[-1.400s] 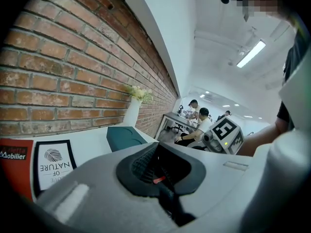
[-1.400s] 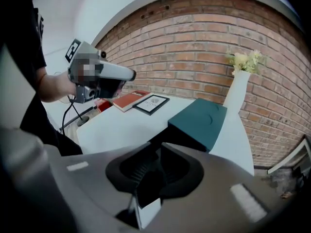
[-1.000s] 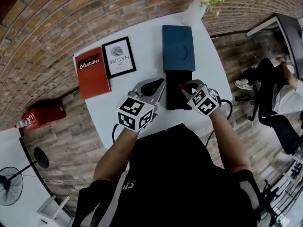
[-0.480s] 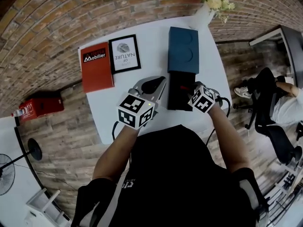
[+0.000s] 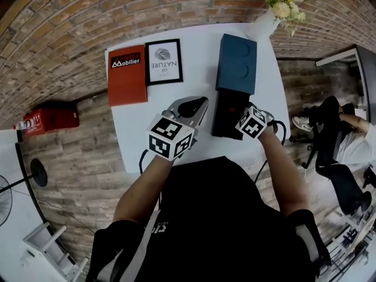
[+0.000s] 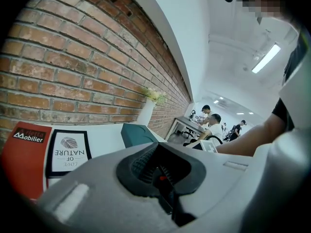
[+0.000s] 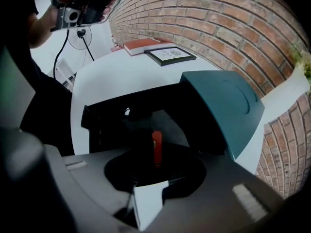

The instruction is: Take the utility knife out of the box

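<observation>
The right gripper (image 5: 239, 113) tips steeply downward over the near end of the open black cardboard box tray (image 5: 221, 121), the marker cube on its back facing up. The person's bare right forearm reaches out to it from the black-shirted torso, with the wrist bent down. In the right gripper view, the black utility knife with a red slider (image 7: 156, 147) lies inside the tray, on its dark floor. The knife sits straight ahead of the jaws, its red slider showing in the gap between their tips. These jaws have just been opening and stand moderately apart. The knife is lined up between them, but the pads do not press on it, so the gripper holds nothing. I cannot tell whether the tips touch the tray floor. The left gripper (image 5: 200, 103) lies nearly level, just left of the tray and above the white round-cornered table (image 5: 141, 137). Its forearm angles in from the lower left. Its jaws are drawn together at the tips, with nothing between them. Beyond the tray, touching its far end, sits the teal box sleeve (image 5: 236, 63). A red book (image 5: 126, 75) and a black-framed print (image 5: 164, 61) lie well to the tray's left. A white vase of flowers (image 5: 262, 25) stands beyond the sleeve.
</observation>
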Demonstrator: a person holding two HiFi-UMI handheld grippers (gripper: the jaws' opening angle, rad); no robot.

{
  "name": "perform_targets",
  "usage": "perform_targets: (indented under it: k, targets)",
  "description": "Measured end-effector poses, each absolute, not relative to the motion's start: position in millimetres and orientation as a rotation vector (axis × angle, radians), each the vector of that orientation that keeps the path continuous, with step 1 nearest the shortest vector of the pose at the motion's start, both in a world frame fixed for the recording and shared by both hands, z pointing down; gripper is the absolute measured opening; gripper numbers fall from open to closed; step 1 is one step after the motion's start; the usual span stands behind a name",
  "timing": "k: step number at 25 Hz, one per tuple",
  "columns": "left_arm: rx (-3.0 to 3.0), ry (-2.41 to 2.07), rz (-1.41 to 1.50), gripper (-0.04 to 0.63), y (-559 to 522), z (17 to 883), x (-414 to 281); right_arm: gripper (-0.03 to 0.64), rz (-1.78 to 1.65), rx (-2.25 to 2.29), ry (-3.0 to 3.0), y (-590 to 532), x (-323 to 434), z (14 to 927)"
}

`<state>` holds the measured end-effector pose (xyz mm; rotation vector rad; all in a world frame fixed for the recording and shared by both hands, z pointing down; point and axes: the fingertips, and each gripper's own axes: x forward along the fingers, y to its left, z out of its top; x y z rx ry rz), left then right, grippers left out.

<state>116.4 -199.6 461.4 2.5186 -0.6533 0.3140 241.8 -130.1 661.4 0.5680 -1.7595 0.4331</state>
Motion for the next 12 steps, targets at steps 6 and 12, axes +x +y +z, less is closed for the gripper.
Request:
perform_targets:
  k: [6,12]
  targets:
    - [2.513,-0.646,0.312,0.008,-203,465,116,0.071,0.399,0.517,-1.704,-129,242,668]
    - [2.515,-0.635,0.296,0.008,-205,464,119,0.049,0.344,0.454,-1.609,-126,247,680]
